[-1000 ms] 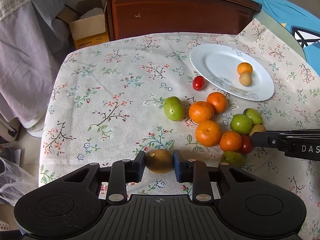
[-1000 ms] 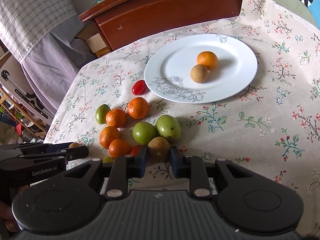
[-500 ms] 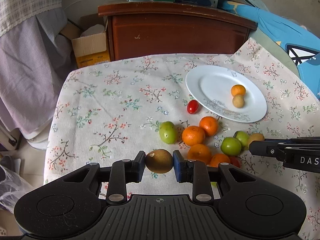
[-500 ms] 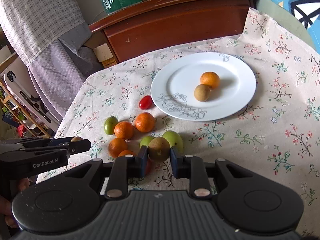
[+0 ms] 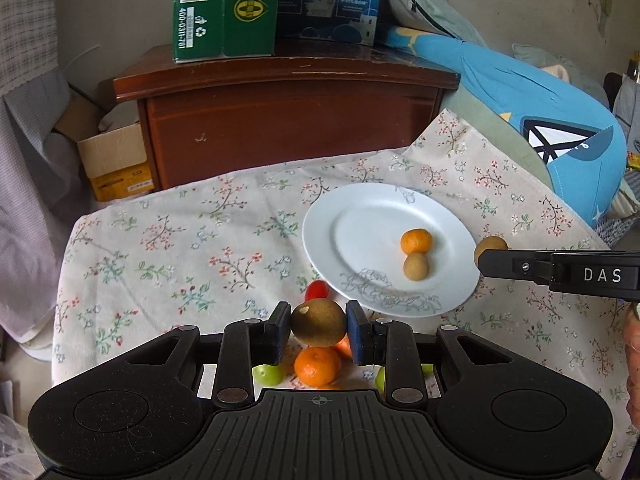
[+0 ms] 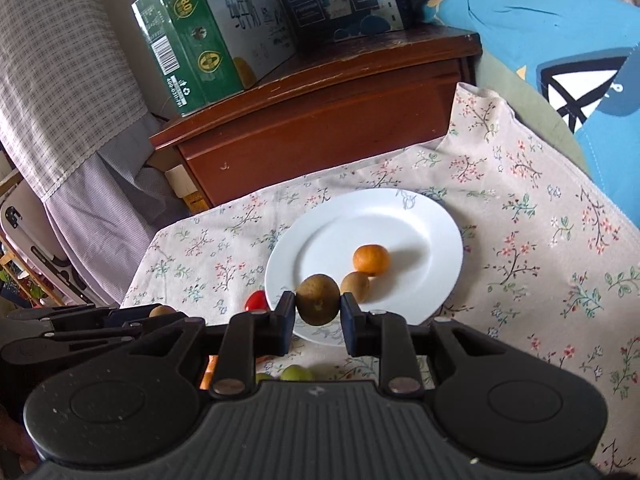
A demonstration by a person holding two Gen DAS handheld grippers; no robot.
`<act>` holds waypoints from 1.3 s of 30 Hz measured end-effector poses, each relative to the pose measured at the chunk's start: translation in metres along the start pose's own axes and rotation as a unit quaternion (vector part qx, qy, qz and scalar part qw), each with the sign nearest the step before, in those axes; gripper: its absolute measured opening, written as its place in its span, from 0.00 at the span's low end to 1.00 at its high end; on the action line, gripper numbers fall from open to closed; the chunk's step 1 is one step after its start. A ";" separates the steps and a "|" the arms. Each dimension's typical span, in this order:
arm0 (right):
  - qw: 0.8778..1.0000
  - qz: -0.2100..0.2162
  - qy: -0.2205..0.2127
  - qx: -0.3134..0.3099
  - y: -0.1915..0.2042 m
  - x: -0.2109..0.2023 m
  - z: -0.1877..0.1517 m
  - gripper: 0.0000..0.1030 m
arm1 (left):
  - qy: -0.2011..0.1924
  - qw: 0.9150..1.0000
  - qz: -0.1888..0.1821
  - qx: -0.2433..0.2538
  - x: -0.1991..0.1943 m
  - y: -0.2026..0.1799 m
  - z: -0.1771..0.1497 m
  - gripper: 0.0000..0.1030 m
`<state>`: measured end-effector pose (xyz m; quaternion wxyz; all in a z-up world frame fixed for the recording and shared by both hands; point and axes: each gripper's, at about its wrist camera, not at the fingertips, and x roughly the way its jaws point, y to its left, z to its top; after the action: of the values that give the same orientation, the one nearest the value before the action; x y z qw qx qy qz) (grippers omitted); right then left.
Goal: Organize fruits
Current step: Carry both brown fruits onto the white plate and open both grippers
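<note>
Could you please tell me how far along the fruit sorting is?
Done: an orange and a kiwi lie on the plate. In hand: each hand-held gripper, left and right, holds another brown fruit. Left: a tomato, oranges and green fruits on the cloth.

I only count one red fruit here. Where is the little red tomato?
In both views the red tomato lies on the flowered cloth, just off the white plate's near-left rim.

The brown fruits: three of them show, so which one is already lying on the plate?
The small brown fruit beside the orange on the white plate. The other two sit clamped in grippers.
</note>
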<state>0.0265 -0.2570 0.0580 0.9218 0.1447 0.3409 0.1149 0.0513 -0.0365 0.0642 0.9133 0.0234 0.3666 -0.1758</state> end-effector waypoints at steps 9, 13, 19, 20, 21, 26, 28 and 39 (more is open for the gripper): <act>0.999 -0.023 0.020 0.017 -0.022 0.023 0.012 0.23 | -0.007 0.999 -0.038 0.020 0.030 -0.010 0.028 0.26; 0.999 -0.031 0.027 0.020 -0.027 0.032 0.014 0.23 | 0.003 0.999 -0.047 0.022 0.050 -0.013 0.034 0.26; 0.998 -0.036 0.042 0.024 -0.032 0.047 0.014 0.23 | 0.017 0.998 -0.048 0.030 0.074 -0.018 0.039 0.26; 0.998 -0.035 0.044 0.026 -0.033 0.049 0.014 0.23 | 0.019 0.998 -0.049 0.030 0.077 -0.019 0.039 0.26; 0.998 -0.035 0.045 0.028 -0.035 0.052 0.015 0.23 | 0.022 0.998 -0.050 0.030 0.080 -0.019 0.040 0.26; 0.997 -0.044 0.052 0.041 -0.040 0.062 0.015 0.24 | 0.031 0.997 -0.057 0.031 0.093 -0.023 0.042 0.27; 0.996 -0.048 0.052 0.048 -0.043 0.064 0.014 0.24 | 0.031 0.998 -0.055 0.027 0.095 -0.024 0.042 0.27; 0.996 -0.044 0.021 0.069 -0.046 0.056 0.023 0.27 | -0.007 0.999 -0.032 0.012 0.075 -0.020 0.061 0.69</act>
<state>0.0885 -0.2864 0.0257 0.9064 0.1900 0.3733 0.0540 0.1351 -0.0889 0.0602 0.9094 0.0216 0.3586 -0.2098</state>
